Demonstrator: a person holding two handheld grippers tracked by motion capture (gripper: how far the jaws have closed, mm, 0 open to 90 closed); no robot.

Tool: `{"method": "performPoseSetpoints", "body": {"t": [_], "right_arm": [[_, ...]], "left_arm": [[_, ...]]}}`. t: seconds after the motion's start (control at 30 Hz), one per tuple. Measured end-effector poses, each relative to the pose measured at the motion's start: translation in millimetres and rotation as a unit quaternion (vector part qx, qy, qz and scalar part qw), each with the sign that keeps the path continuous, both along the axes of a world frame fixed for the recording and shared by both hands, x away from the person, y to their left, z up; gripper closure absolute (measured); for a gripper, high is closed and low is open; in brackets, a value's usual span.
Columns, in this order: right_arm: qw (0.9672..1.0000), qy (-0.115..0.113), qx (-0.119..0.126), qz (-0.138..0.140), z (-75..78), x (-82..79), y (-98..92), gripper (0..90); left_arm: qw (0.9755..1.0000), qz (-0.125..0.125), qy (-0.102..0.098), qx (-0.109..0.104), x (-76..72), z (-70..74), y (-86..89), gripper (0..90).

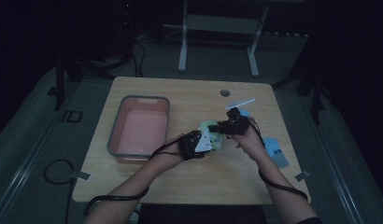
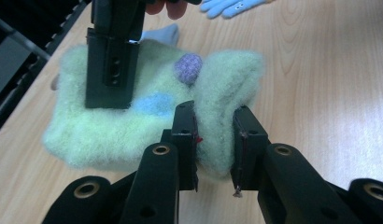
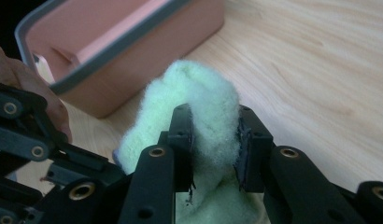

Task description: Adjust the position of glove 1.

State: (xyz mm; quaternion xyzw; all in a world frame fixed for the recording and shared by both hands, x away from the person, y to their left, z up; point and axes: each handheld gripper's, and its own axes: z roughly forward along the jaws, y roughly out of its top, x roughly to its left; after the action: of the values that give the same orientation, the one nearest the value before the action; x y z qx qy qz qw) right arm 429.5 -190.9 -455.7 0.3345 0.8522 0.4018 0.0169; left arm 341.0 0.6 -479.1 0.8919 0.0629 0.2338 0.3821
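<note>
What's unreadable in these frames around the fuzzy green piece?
- Fuzzy green piece: its overall shape; in the high view both claws cover it.
- Its far edge: in the left gripper view the right claw blocks it.
- Blue item: high view too dark and small to identify.
- Pink bin: cut off by the right gripper view's edge.

Fuzzy pale-green fleece sock (image 2: 147, 121) with a knitted purple patch (image 2: 188, 67) is seen on a matt wood-grain table (image 2: 320, 93); beside the sock, a smooth pink plastic bin (image 3: 133, 51); matt black plastic jaws noted
</note>
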Motion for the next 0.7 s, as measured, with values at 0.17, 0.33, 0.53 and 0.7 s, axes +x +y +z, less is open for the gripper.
{"method": "performPoseSetpoints", "body": {"t": [0.17,0.33,0.53,0.7], "right_arm": [[1.0,-0.001,0.001,0.005,6.8,2.2,12.2,71.4],[0.9999,-0.006,-0.003,0.015,14.0,5.3,27.6,71.4],[0.9995,-0.012,-0.008,0.029,22.2,9.5,48.8,71.4],[0.9991,-0.012,-0.008,0.04,26.0,12.7,67.2,71.4]], "left_arm": [[1.0,0.005,-0.003,0.001,0.0,5.6,11.3,74.9],[0.9999,0.014,-0.006,-0.001,0.0,11.4,24.3,74.9],[0.9996,0.025,-0.008,0.001,0.1,17.9,42.1,74.9],[0.9994,0.032,-0.006,0.009,0.8,22.5,58.3,75.0]]}}
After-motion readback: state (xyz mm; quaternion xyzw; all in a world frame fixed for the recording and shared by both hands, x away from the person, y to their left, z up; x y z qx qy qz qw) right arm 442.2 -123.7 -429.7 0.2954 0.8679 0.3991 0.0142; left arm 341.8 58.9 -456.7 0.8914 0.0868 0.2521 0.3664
